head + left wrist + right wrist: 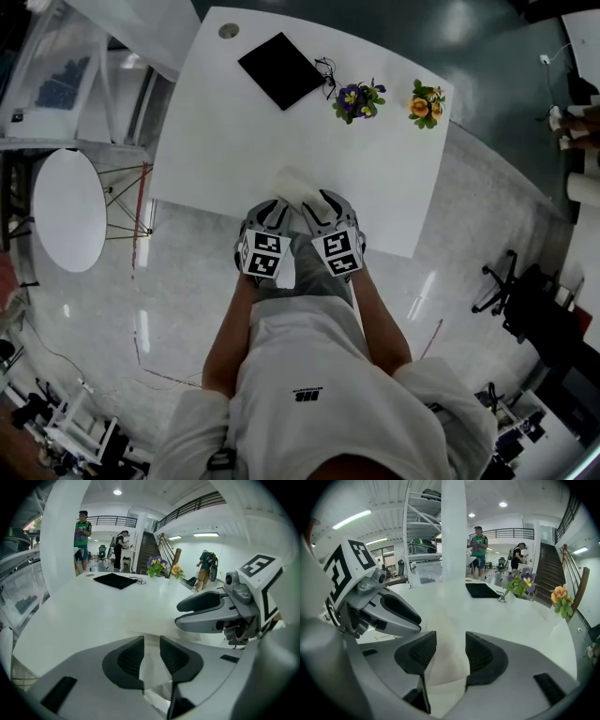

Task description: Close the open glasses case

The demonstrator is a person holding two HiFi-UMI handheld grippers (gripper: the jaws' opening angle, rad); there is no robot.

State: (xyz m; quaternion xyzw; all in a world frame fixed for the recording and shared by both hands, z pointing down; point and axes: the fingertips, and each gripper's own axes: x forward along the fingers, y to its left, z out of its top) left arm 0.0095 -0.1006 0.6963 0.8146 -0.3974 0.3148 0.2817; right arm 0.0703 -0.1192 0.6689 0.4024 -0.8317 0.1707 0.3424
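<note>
At near edge of white table (225, 141), cream glasses case (292, 184) sits btwn my two grippers. L gripper (151, 654) looks pinched on case's thin pale edge. R gripper (451, 651) jaws apart, pads either side of case, not pressing.

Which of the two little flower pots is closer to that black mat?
The purple flowers, just right of the black mat. The orange flowers stand farther right, beyond the purple ones.

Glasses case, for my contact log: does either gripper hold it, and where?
Left gripper appears to pinch the glasses case by its near edge; right gripper is open, pads clear of it.
</note>
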